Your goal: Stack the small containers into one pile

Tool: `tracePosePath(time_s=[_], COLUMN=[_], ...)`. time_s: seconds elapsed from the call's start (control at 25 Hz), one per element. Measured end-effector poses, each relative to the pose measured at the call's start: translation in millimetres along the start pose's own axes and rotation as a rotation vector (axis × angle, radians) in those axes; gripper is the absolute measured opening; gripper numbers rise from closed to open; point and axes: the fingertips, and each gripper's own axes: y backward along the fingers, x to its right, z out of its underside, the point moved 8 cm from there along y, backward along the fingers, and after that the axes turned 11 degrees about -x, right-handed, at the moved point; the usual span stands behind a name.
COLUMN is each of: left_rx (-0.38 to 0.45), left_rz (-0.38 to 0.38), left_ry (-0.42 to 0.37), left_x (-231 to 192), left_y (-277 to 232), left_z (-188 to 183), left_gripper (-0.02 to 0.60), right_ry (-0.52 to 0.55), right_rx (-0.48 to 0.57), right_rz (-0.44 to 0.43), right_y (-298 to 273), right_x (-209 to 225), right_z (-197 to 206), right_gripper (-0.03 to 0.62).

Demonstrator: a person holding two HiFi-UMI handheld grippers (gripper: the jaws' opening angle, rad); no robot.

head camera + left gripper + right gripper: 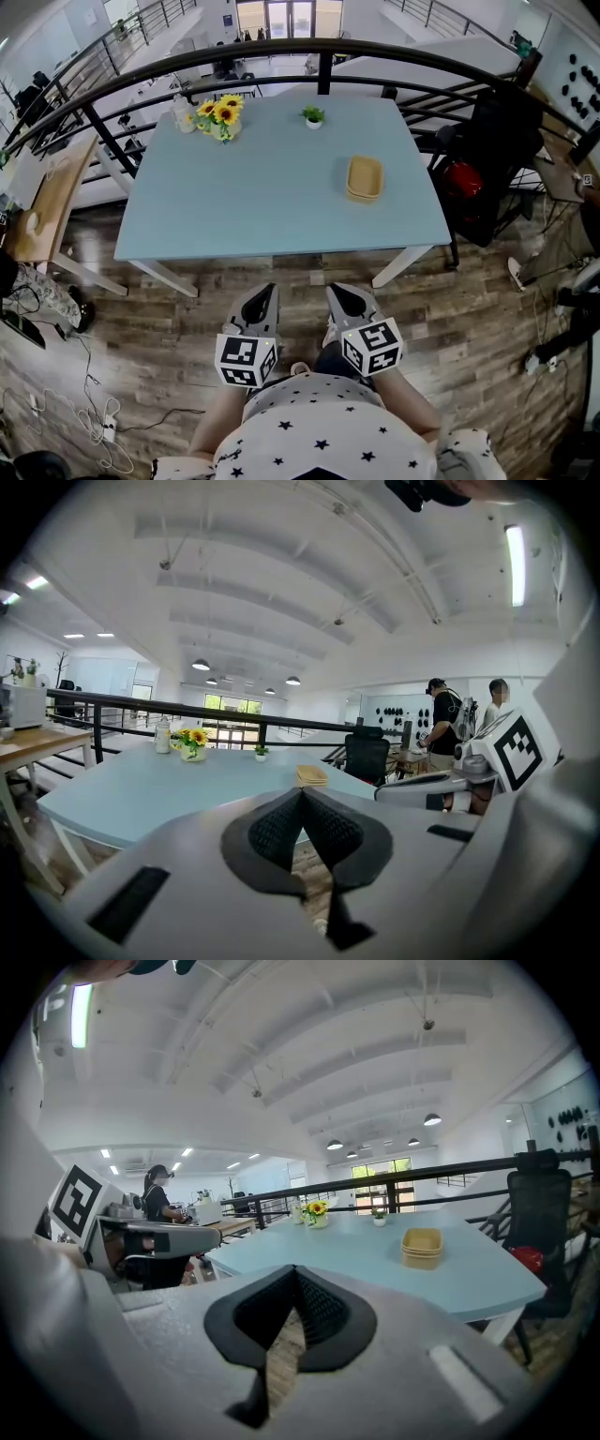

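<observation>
Left gripper (265, 292) and right gripper (339, 291): both jaws fully closed, pads pressed together, nothing between them. Both are held side by side close to the person's body, over the wood floor (281, 281), short of the near edge of the light blue table (234, 202), tips pointing toward the table.

The small containers (365, 178) are tan/yellow and sit nested in one pile on the right half of the table, toward its right edge. The pile is well apart from both grippers, ahead and to the right of the right gripper and further off from the left one. In the left gripper view the pile shows just above the closed jaw tips, far back on the table. In the right gripper view it sits right of the jaws, out on the tabletop. No contact with either tool.

At the far edge of the table: sunflowers (221, 114) toward the left corner, a small potted plant (313, 115) near the middle.
</observation>
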Motion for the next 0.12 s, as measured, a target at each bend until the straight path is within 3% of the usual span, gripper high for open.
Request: tracePosePath(time_s=[0.12], left_rx=[0.001], left_rz=[-0.004], left_ry=[0.000], left_x=[-1.2], left_y=[-0.4], left_z=[0.1], left_gripper=[0.003], right_ry=[0.001], right_rx=[-0.001], right_rz=[0.000], right_y=[-0.8], right_x=[0.3], right_z=[0.1], right_gripper=[0.005])
